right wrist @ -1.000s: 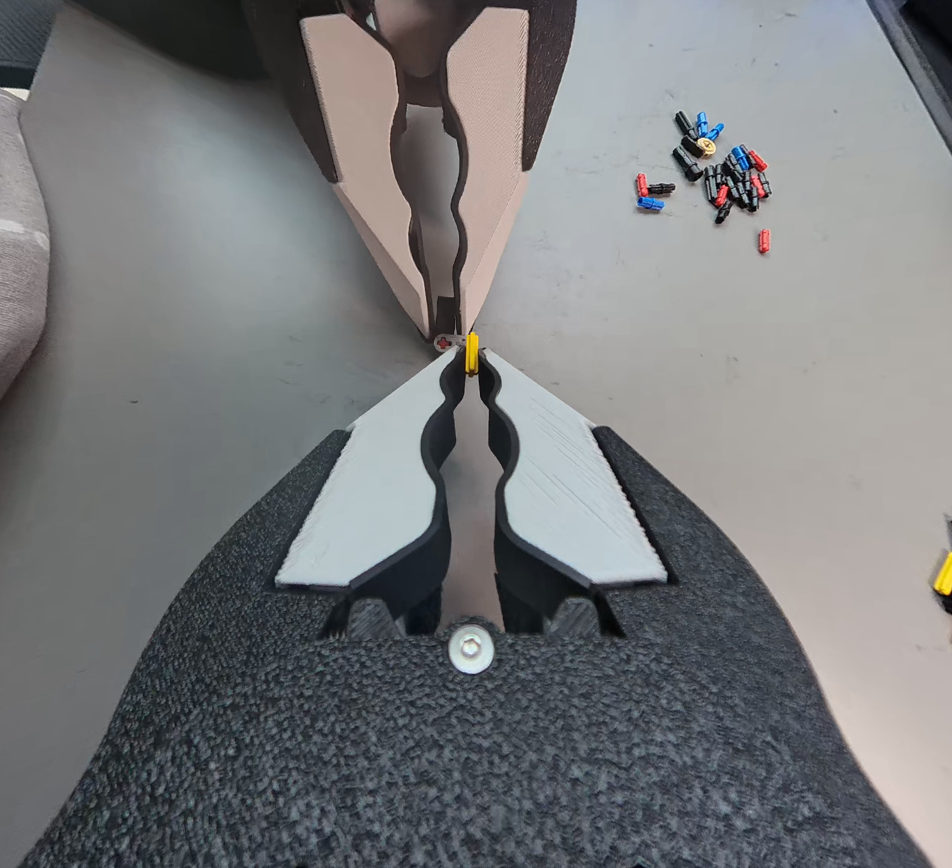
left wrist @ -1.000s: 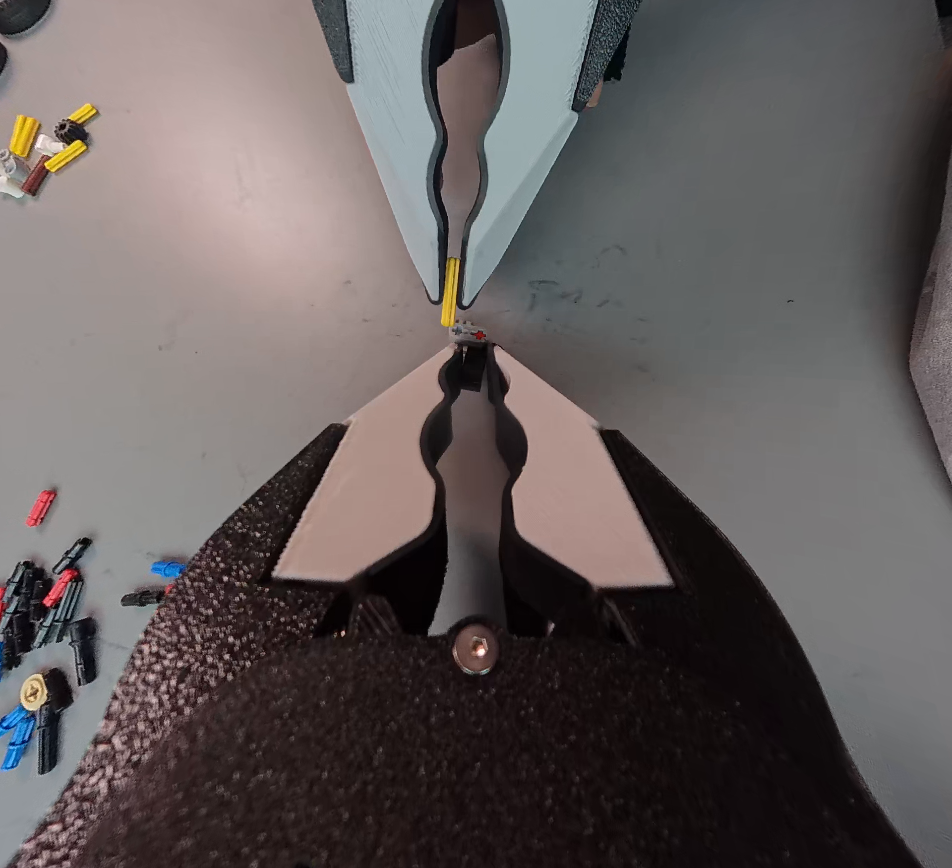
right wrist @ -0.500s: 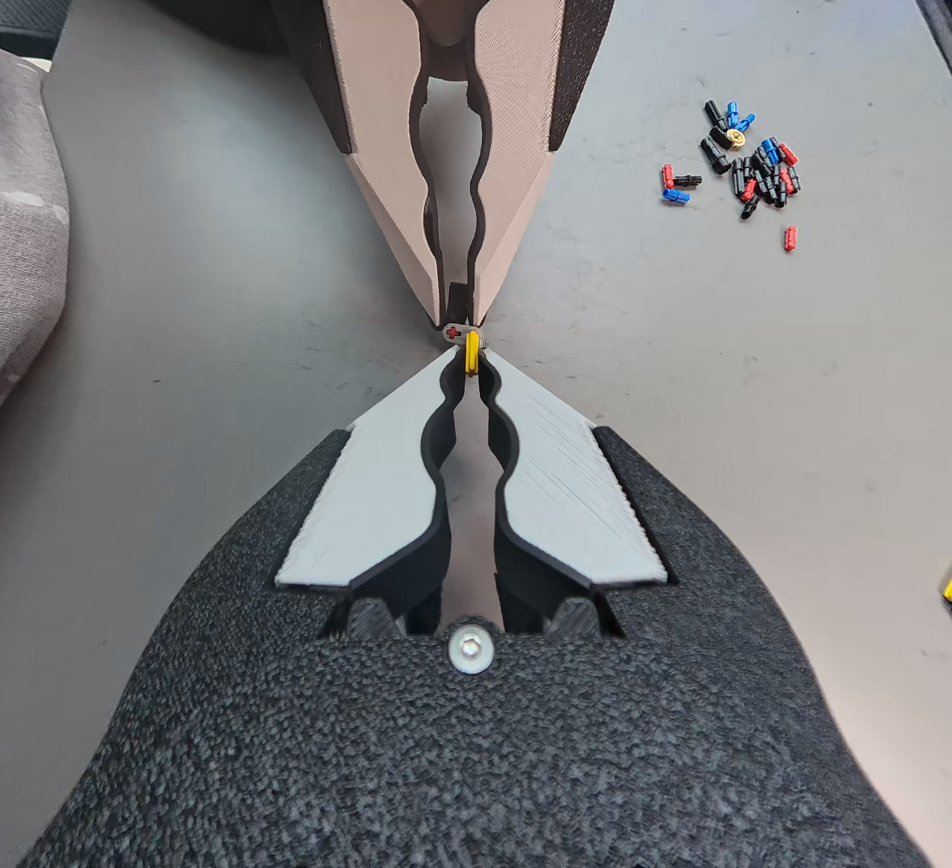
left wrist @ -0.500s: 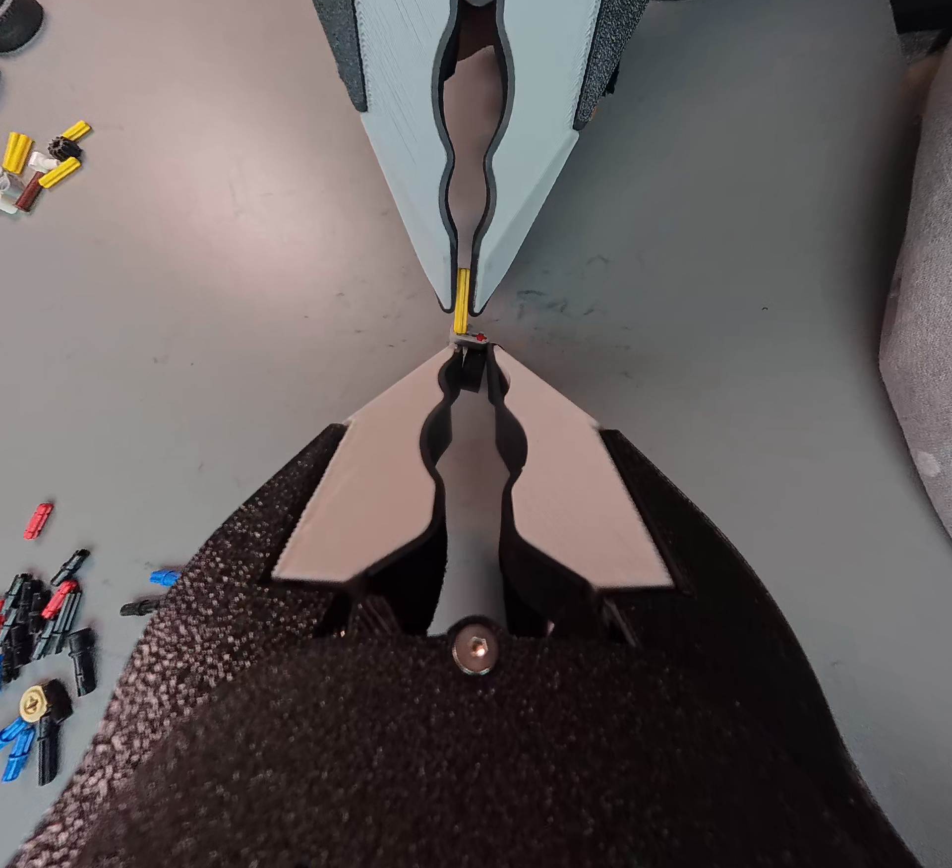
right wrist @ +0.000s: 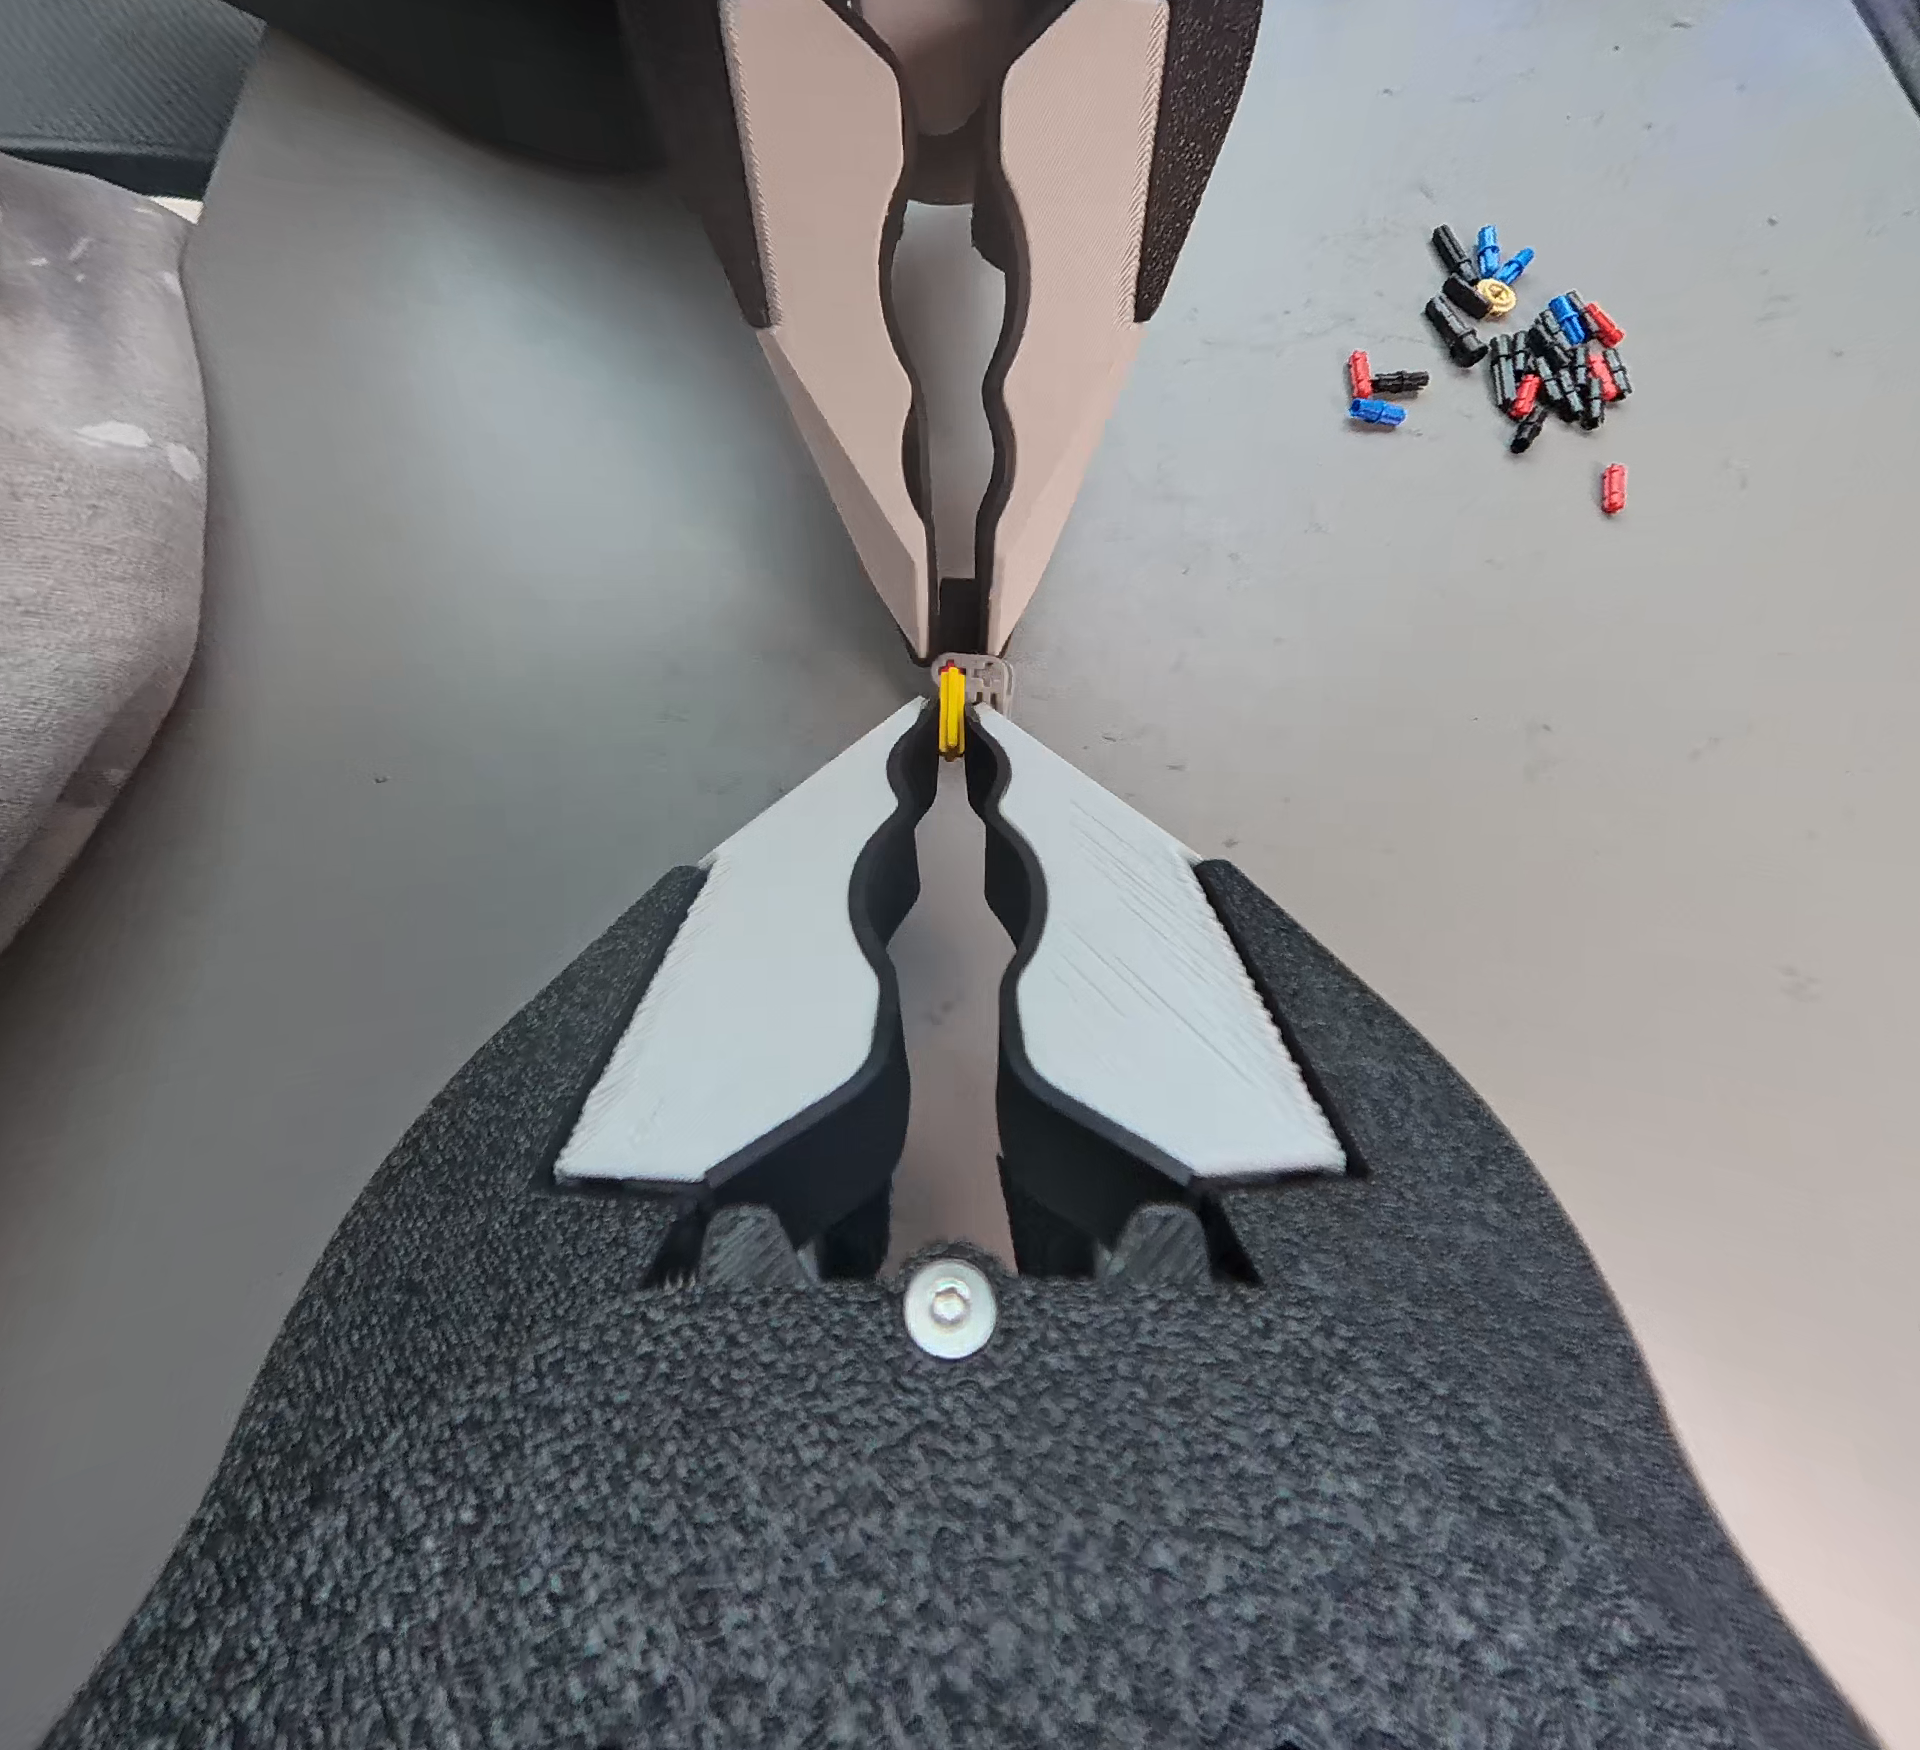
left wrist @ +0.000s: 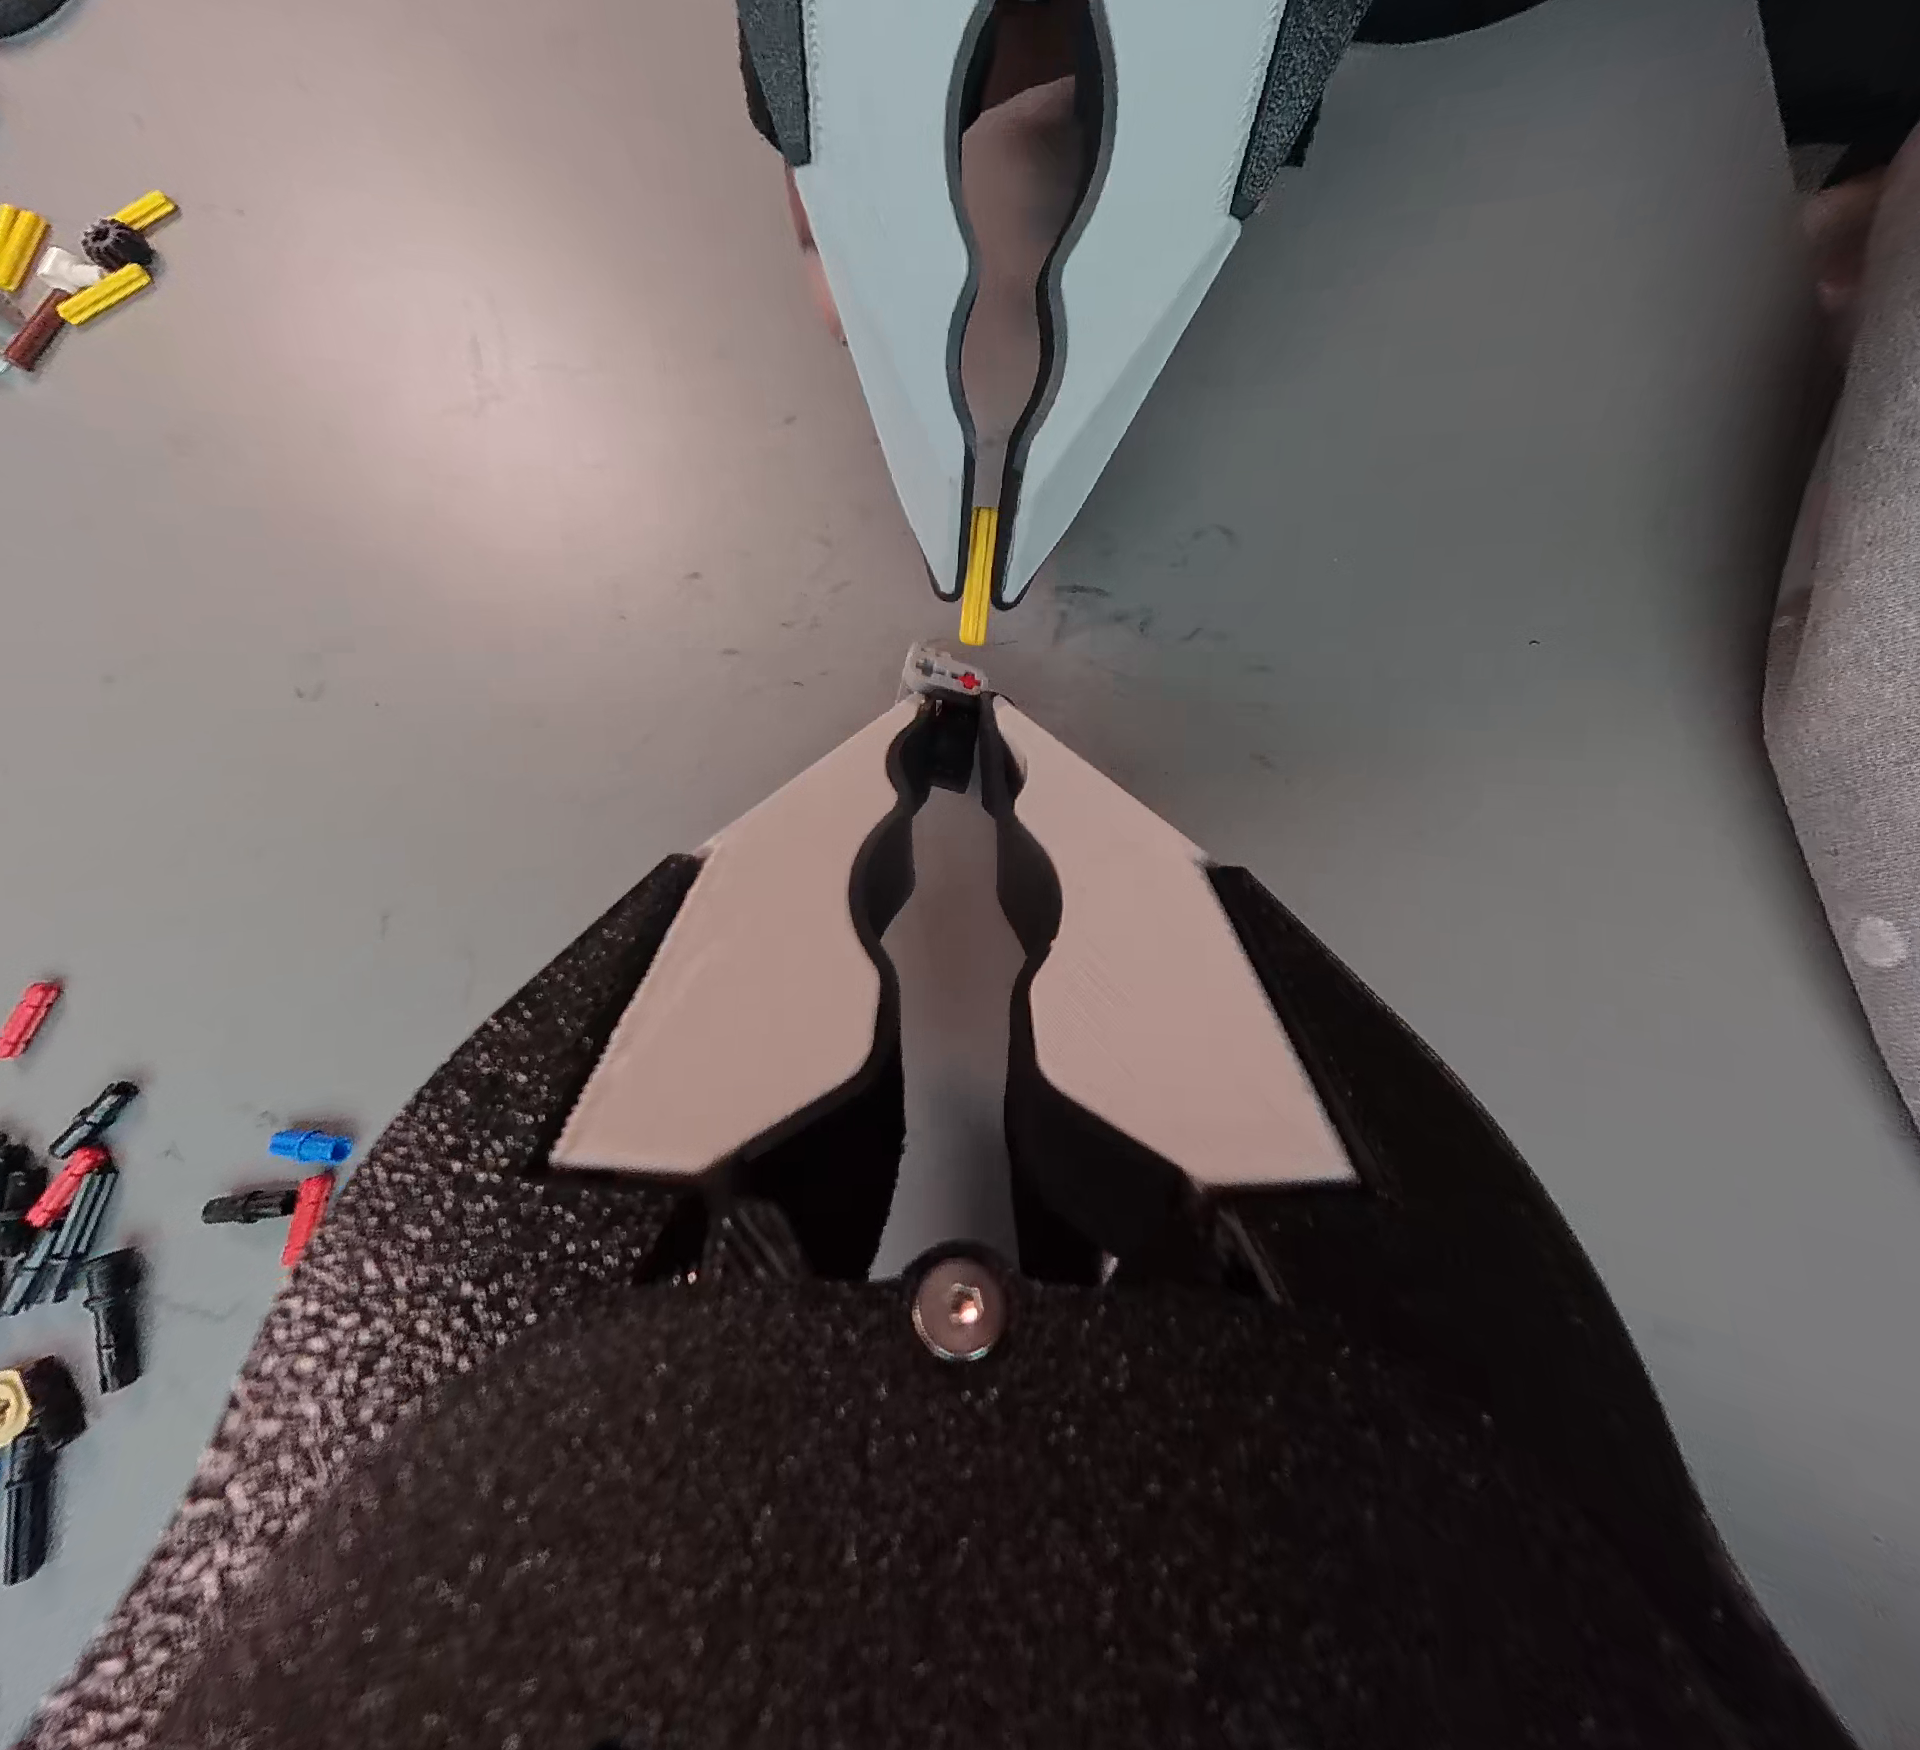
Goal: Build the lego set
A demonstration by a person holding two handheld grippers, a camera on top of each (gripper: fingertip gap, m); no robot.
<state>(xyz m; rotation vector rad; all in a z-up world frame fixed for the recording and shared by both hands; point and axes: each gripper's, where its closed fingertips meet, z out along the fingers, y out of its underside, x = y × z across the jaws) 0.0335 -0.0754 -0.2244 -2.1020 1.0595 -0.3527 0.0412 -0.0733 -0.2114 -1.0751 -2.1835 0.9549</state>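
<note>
With your right gripper (right wrist: 951, 713) clenched on the yellow axle (right wrist: 950, 721) and your left gripper (left wrist: 948, 713) clenched on the small grey connector (left wrist: 943, 670) above the table (left wrist: 520, 557), you line the axle tip with the connector's hole and press straight, without twisting.

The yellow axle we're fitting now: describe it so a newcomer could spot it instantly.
On the grey table, two grippers meet tip to tip. The short ridged yellow plastic axle is pinched in the right gripper, the one with pale blue-grey fingers. The other yellow pieces lie loose at the table's edge; only this one is held.
</note>
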